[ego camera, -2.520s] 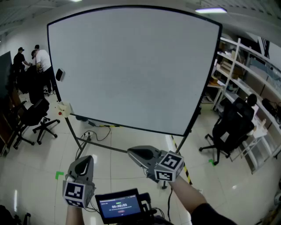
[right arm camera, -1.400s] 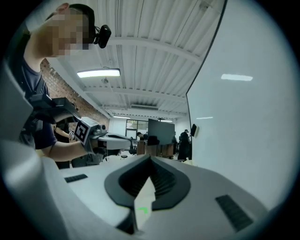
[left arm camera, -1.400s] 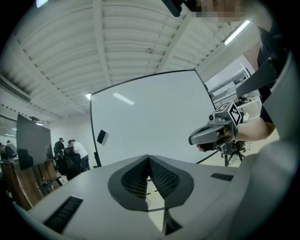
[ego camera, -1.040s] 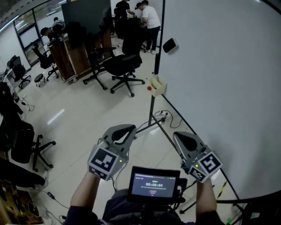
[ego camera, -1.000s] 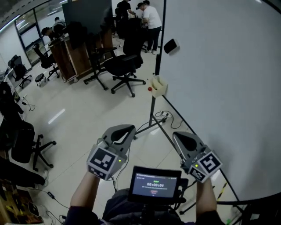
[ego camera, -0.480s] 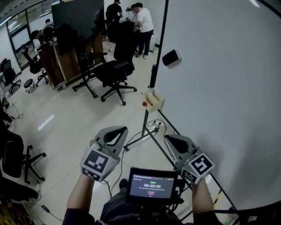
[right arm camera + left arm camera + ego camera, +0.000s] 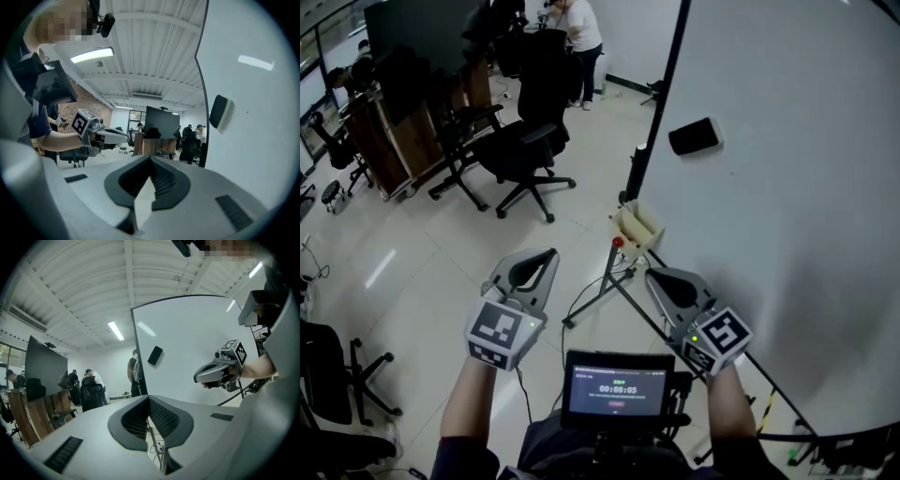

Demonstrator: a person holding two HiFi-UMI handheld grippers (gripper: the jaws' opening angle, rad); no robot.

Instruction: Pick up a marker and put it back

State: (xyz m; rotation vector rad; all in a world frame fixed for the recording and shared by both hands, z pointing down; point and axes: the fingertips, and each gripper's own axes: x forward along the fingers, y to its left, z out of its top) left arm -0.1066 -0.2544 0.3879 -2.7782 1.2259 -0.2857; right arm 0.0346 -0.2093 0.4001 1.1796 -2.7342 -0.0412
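Beige open tray (image 7: pixel 637 228) at the lower left edge of the big white whiteboard (image 7: pixel 787 187), small red marker tip (image 7: pixel 618 243) just beside it. Grey left gripper (image 7: pixel 547 253) and right gripper (image 7: pixel 653 275) below the whiteboard, both closed tight, empty.

Eraser (image 7: pixel 695 137) on whiteboard (image 7: pixel 797 141) at right, tray (image 7: pixel 638 228) at its left edge, office chair (image 7: pixel 520 150) further left

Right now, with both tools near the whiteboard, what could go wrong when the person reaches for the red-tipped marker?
The right tool and left tool are both shut; reaching like this could knock the red-tipped marker instead of gripping it.
The small beige holder hangs at the edge of the large white whiteboard, so a push might tip it.
The black stand leg runs across the floor below: a tripping hazard.
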